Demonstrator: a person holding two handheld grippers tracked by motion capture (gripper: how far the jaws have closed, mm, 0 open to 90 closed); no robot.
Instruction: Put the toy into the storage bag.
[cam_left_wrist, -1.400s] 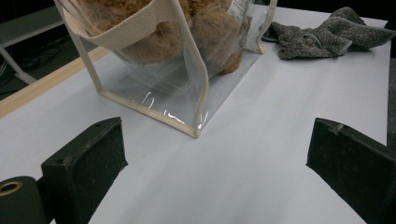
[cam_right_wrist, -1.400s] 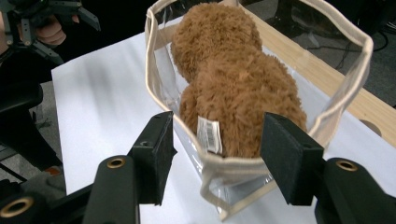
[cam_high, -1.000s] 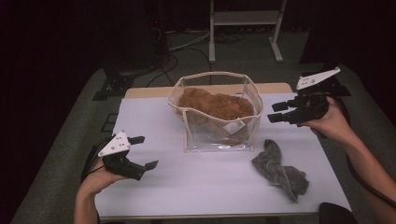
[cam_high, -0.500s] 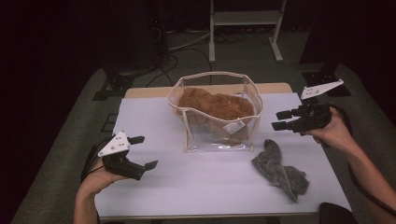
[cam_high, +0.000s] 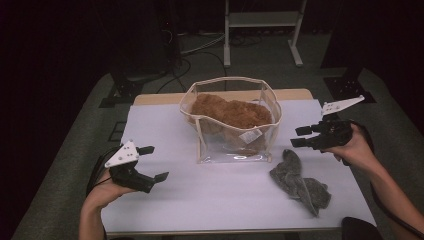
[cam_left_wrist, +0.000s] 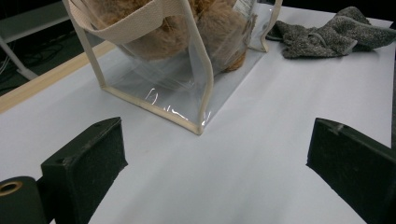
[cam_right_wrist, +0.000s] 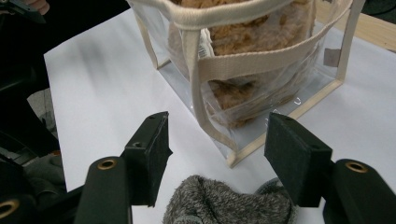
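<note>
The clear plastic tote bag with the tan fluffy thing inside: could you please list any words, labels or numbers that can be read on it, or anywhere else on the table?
None can be read.
Small white tag inside the clear plastic tote bag, against the tan fluffy thing: any print is too small and blurred.
Grey knitted cloth on the white table: no lettering.

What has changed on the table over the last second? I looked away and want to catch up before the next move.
The right gripper has come down from beside the bag's upper edge toward the grey cloth, its jaws opening a little, nothing between them; it holds nothing. The left gripper stayed put near the table's front left, open and empty. The clear bag with the brown plush inside and the cloth have not shifted.
</note>
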